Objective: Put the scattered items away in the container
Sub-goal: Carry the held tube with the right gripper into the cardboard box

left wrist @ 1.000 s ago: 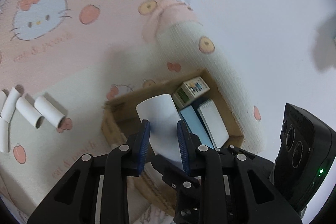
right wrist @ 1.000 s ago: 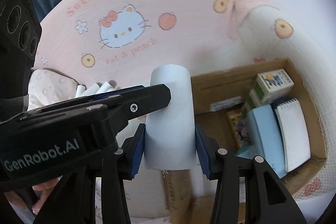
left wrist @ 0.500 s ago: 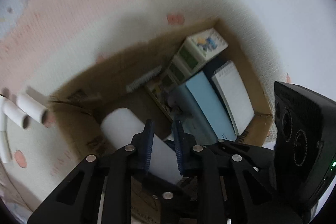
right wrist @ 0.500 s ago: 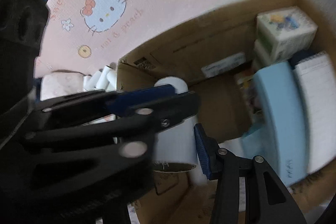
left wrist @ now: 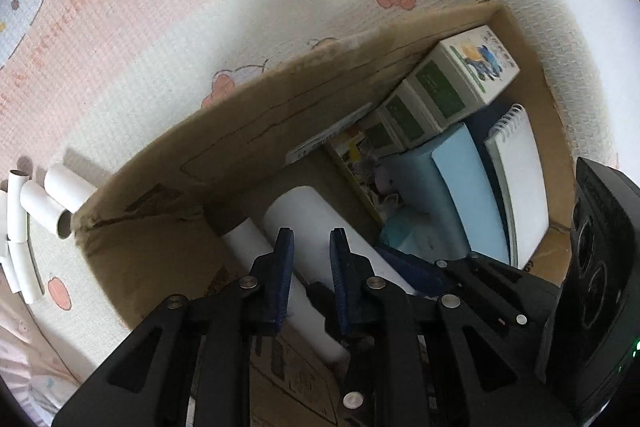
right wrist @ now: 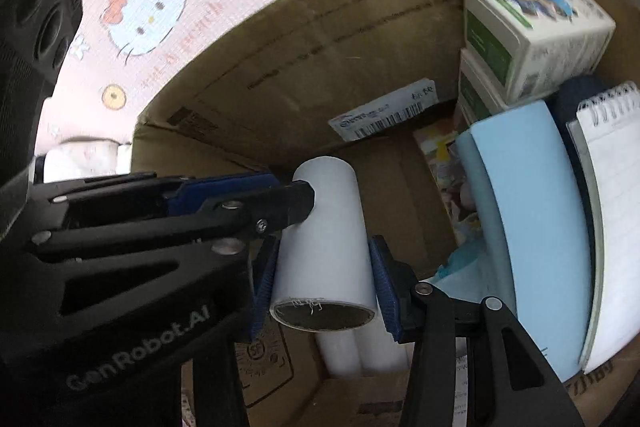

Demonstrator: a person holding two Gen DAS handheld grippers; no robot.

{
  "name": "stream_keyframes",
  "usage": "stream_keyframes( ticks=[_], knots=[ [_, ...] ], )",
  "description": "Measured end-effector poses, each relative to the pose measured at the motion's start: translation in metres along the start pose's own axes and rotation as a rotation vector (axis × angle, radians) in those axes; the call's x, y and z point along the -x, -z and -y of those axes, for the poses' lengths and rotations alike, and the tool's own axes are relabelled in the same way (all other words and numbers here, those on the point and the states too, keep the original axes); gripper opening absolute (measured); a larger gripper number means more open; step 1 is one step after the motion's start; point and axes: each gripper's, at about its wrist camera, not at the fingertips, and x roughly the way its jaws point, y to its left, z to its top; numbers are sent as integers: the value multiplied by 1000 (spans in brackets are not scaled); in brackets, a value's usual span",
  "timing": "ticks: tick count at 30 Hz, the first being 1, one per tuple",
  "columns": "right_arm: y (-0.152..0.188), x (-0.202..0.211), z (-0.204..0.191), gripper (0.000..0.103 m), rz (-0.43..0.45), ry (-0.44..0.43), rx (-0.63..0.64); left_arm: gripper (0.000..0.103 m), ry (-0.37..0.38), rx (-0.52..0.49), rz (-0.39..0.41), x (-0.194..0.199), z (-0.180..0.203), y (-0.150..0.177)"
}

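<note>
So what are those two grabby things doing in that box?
A person is tidying up with two grippers. The right gripper squeezes a big white roll and holds it inside the cardboard box. The left gripper reaches in beside it. Small white tubes wait outside on the mat.

Both tongs are pointing steeply downward: the left tongs (left wrist: 310, 259) narrowly parted, the right tongs (right wrist: 322, 277) clamping wide apart.
</note>
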Motion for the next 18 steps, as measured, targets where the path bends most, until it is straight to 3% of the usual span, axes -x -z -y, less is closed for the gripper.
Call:
stream_keyframes(
  ticks=[8,13,16,18],
  knots=[
    [-10,-9,11,43,-8,13,-27,26,47,88,-68,-19,-12,-19],
    [-20,-27,19,43,-51,-75,-96,26,65,88,-86,-23,-13,-25],
    [-23,-35,24,43,-55,-104,-121,26,51,66,-75,-25,-14,-25],
    [-23,-40,25,43,-69,-119,-121,20,15,35,-87,-28,-11,-24]
  ],
)
